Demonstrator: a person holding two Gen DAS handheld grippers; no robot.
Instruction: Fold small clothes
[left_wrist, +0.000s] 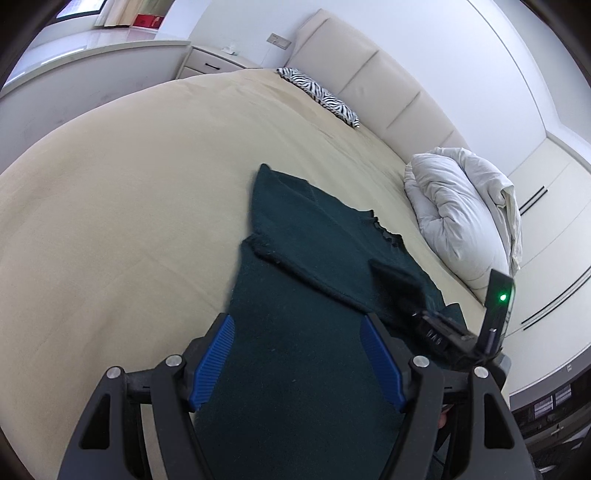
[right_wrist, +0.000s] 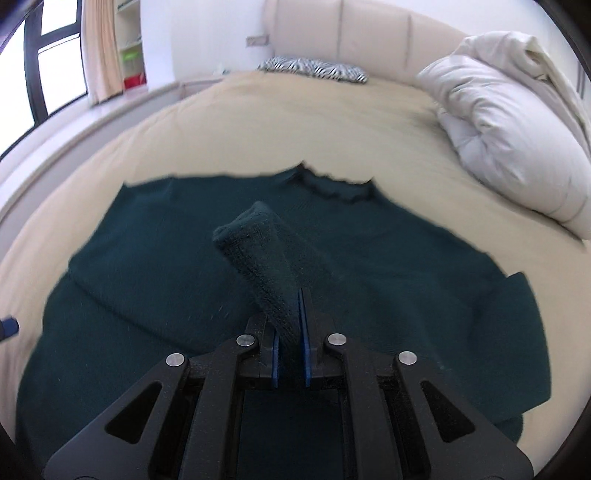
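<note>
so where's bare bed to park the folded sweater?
Free: the wide beige sheet left of the dark green sweater, and the strip between its collar and the zebra pillow. Crowded: the right side, where the white duvet sits close.

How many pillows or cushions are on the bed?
2. A zebra-striped cushion lies against the headboard, and a plump white pillow sits further along the headboard side, right of the dark green sweater. Others could lie out of frame.
</note>
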